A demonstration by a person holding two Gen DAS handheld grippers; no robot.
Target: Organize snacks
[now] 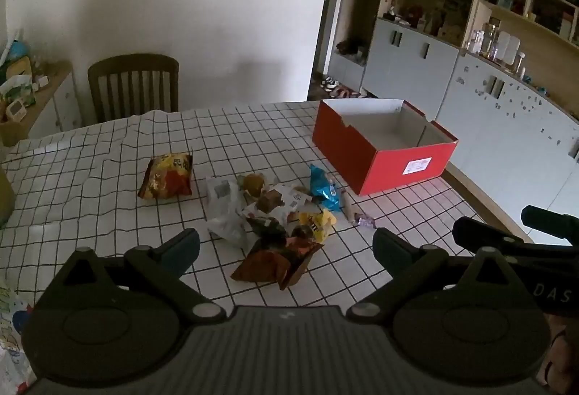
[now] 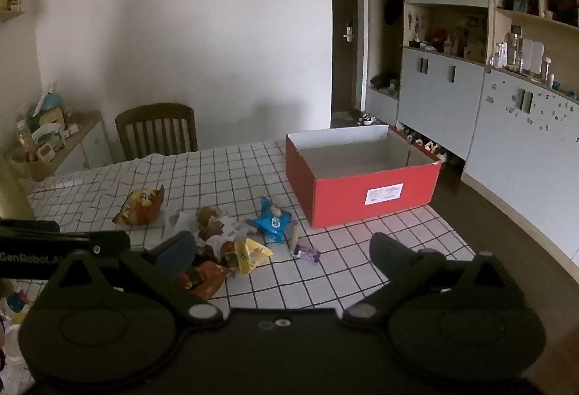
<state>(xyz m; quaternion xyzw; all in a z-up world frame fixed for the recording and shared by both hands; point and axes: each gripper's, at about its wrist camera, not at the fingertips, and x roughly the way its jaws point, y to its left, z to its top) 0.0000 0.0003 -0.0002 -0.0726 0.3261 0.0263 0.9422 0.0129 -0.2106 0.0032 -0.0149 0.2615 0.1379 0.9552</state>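
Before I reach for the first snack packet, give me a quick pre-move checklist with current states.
1. Left tongs open, nothing held: ok.
2. Right tongs open, nothing held: ok.
3. Open red cardboard box upright, empty: ok.
4. Blue foil packet lies clear at the edge of the pile: ok.
5. Small purple wrapper separate from the pile: ok.
6. What lies beneath the crumpled white plastic bag: cannot tell.
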